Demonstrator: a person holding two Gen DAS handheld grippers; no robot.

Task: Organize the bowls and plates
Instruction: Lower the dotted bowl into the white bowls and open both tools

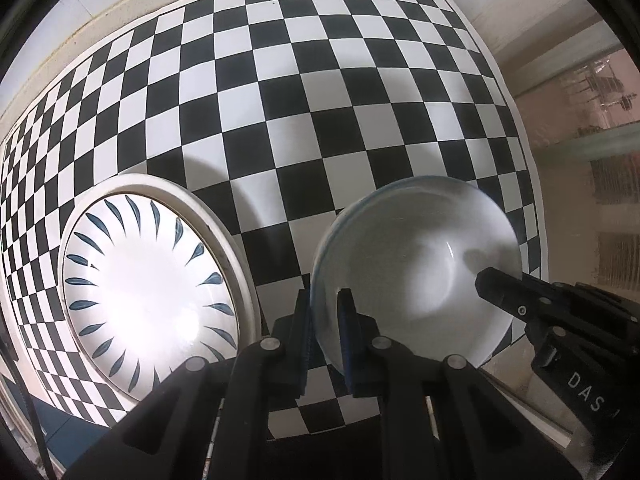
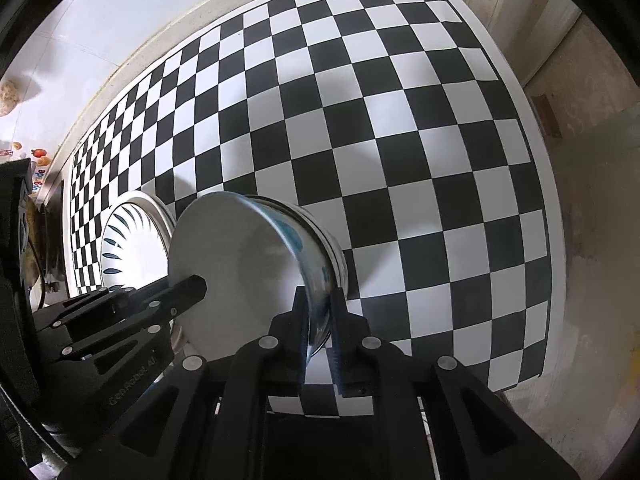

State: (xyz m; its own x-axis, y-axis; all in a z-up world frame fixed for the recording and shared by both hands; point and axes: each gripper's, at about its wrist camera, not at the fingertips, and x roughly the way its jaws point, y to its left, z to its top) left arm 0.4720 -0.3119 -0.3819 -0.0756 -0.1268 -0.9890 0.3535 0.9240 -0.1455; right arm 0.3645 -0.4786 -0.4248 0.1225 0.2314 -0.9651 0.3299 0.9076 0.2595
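Both my tongs pinch the white bowl (image 1: 416, 264) by opposite rims, left gripper (image 1: 325, 316) and right gripper (image 2: 320, 312), above the checkered mat (image 1: 320, 100) beside the plate (image 1: 148, 272). Glazed ceramic (slippery, breakable, I reckon), so rim grips stay firm.

Left gripper (image 1: 325, 304) clamps the white bowl's (image 1: 416, 264) rim; right gripper (image 1: 486, 280) seemingly grips opposite.

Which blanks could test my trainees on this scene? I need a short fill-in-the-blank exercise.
1. Both grippers, left and right, pinch the rim of the same ____.
2. The mat under the dishes has a black-and-white ____ pattern.
3. The plate with blue leaf-shaped marks lies on the mat, held by ____ gripper.
4. The bowl is ____ rather than level.

Missing words: bowl; checkerboard; neither; tilted
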